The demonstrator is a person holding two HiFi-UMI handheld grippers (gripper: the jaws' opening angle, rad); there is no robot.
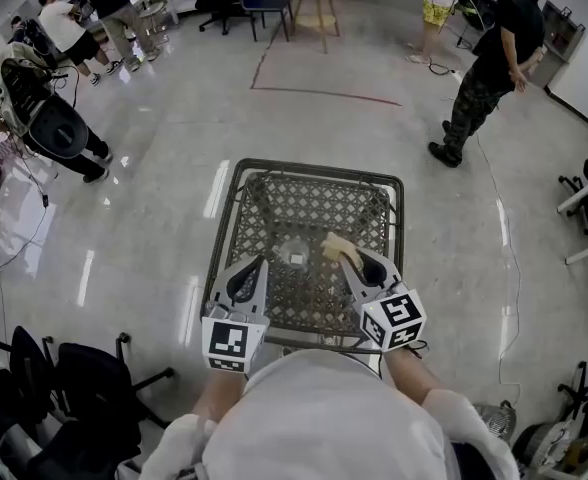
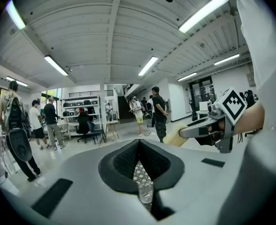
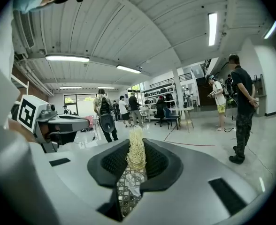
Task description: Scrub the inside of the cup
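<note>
A clear cup is sitting on a black mesh table, just ahead of my claws and between their tips. My left claw is clenched on nothing. My right claw is grasping a pale bristly scrubber. People are standing around on the glossy grey floor.

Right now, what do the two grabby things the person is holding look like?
The left gripper and the right gripper are smooth light-grey shells that narrow to a point, with black ribbed pads inside the jaws. Each carries a white cube printed with black square markers. The person's sleeves are white.
</note>
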